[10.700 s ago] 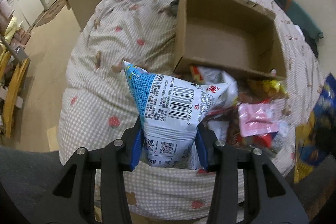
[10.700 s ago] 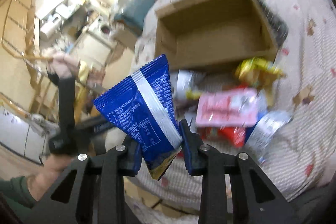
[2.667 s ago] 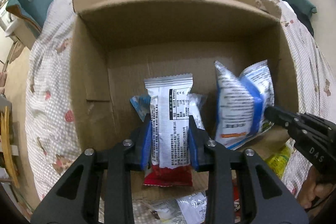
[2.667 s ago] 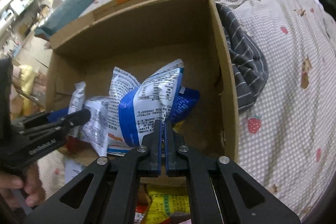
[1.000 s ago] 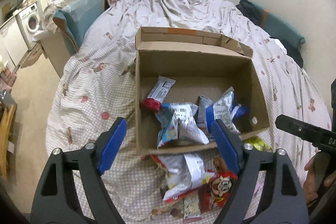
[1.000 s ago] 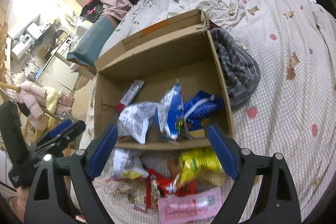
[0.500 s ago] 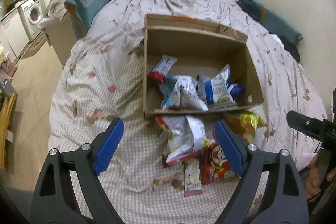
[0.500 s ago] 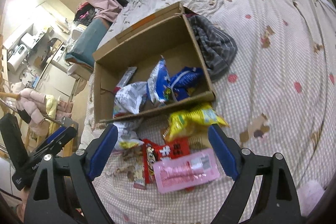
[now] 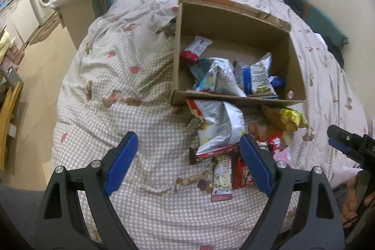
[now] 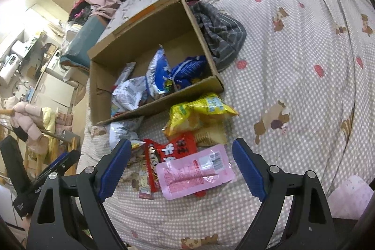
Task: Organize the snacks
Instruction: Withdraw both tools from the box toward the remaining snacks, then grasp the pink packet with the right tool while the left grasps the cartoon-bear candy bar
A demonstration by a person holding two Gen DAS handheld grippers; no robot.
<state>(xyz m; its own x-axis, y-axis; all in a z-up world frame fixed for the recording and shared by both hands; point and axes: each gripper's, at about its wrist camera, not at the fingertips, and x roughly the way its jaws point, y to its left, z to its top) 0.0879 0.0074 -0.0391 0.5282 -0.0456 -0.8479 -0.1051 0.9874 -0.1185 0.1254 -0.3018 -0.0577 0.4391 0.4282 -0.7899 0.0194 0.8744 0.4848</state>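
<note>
Both grippers had drawn back from the cardboard box (image 9: pixel 290 67) since the earlier frames, when each had a packet clamped inside it; those packets now lay in the box and both sets of jaws stood wide apart with nothing between them. The left gripper (image 9: pixel 188 164) hung over the checked bedspread (image 9: pixel 112 76) with the loose pile of snacks ahead and to its right, so its right finger (image 9: pixel 255 165) partly covered the red packet (image 9: pixel 243 176). Nearest to it lay the white crumpled bag (image 9: pixel 218 125), its long axis running from the box's front wall back toward the jaws. The right gripper (image 10: pixel 181 166) sat almost squarely over the pink flat pouch (image 10: pixel 194 172), which lay between its fingers with its long axis running across the gap, tilted up to the right. That pouch looked like the right hand's likeliest next pick, and the wrist would probably need to roll so the pads met its narrower sides. The pouch lay on top of the red packet (image 10: pixel 178 148), and the yellow bag (image 10: pixel 199 111) lay just beyond, against the box front, so a low closing might catch the packet beneath. A striped grey cloth (image 10: pixel 220 34) lay against the box's right wall, clear of the pile.
</note>
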